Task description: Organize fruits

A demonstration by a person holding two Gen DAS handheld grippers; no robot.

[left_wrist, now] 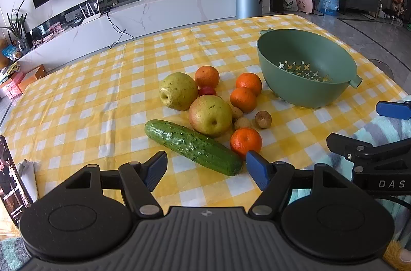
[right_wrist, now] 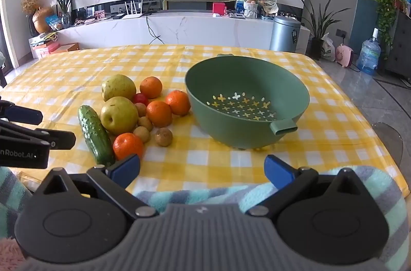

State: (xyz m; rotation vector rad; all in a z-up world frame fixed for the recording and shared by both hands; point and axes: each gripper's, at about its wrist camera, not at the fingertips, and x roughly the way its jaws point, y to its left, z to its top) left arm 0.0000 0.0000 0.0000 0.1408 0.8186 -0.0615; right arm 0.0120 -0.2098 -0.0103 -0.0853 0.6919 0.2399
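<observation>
The fruit lies in 1 loose heap on the yellow checked table, left of the green strainer bowl, whose inside holds nothing. A cucumber lies slantwise at the near edge of the heap, touching an apple and just beside the nearest orange. The left tongs stand open just above the cucumber's near end, gripping nothing. The right tongs gape wide over bare cloth before the bowl, also holding nothing.
</observation>
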